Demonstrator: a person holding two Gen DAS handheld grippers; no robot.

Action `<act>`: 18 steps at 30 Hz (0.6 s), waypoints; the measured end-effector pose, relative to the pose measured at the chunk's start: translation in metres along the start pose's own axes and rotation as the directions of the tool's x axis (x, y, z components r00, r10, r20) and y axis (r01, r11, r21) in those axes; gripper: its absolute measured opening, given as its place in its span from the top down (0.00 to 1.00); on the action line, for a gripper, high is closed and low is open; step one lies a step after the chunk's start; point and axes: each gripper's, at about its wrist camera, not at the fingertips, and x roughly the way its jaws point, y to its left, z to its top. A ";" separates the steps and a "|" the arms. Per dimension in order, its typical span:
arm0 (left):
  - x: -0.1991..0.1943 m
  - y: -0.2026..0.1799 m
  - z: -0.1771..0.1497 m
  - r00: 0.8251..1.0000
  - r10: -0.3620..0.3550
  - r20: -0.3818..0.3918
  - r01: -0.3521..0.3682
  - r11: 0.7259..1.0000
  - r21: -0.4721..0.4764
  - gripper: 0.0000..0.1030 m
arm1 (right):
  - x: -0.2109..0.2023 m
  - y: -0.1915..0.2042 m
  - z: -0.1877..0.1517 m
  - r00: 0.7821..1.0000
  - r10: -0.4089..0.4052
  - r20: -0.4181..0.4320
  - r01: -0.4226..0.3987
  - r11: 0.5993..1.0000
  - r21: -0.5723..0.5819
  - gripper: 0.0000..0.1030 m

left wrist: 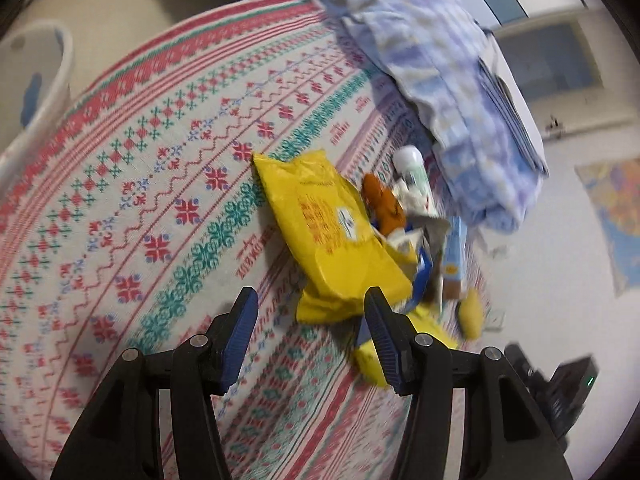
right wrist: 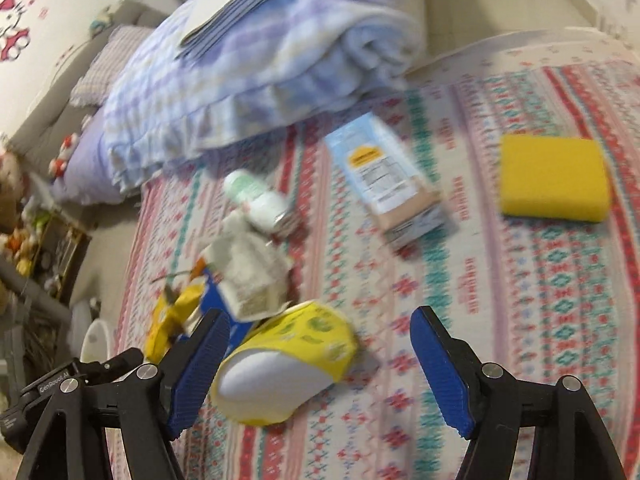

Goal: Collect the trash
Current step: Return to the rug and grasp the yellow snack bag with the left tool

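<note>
Trash lies in one loose heap on the bed (left wrist: 132, 184), which wears a patterned cover. From the left wrist camera I see my left gripper (left wrist: 310, 322) with its fingers spread and empty, hovering near the lower end of the yellow wipes pack (left wrist: 324, 224). Behind this pack are an orange wrapper (left wrist: 384, 204), a white bottle (left wrist: 410, 168) and a light blue carton (left wrist: 454, 256). The picture is blurred, so I judge I could close on two pieces together and drop one. The heap is close to the bed edge on the right, where things may slide to the floor; on the left the cover is free.

From the right wrist camera, my right gripper (right wrist: 320, 364) is also open and holds nothing, with the yellow paper cup (right wrist: 288, 360) lying on its side between the fingers. It may roll away. The yellow sponge (right wrist: 554, 178) lies well apart, and the folded blanket (right wrist: 256, 64) closes the far side.
</note>
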 end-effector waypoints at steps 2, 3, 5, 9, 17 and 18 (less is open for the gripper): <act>0.006 0.003 0.004 1.000 -0.025 0.009 0.025 0.999 -0.033 0.44 | -0.006 -0.010 0.007 1.000 -0.012 0.014 0.011 1.000 0.024 0.23; 0.010 0.003 0.006 1.000 -0.030 0.006 0.031 0.999 -0.045 0.44 | -0.011 -0.019 0.013 0.999 -0.027 0.031 0.026 0.999 0.045 0.23; 0.016 0.003 0.009 0.999 -0.033 -0.002 0.033 0.998 -0.060 0.44 | -0.019 -0.034 0.022 0.997 -0.060 0.056 0.056 0.995 0.080 0.23; 0.027 0.008 0.012 0.998 -0.056 0.004 0.056 0.993 -0.103 0.47 | -0.023 -0.055 0.037 0.988 -0.137 0.070 0.128 0.986 0.111 0.24; 0.014 -0.002 0.011 0.993 -0.078 0.086 0.082 0.996 -0.036 0.85 | -0.008 -0.107 0.060 0.974 -0.225 0.025 0.215 0.952 0.218 0.23; 0.009 -0.002 0.011 0.992 -0.080 0.095 0.083 0.996 -0.029 0.86 | -0.008 -0.111 0.062 0.970 -0.243 0.030 0.230 0.948 0.221 0.24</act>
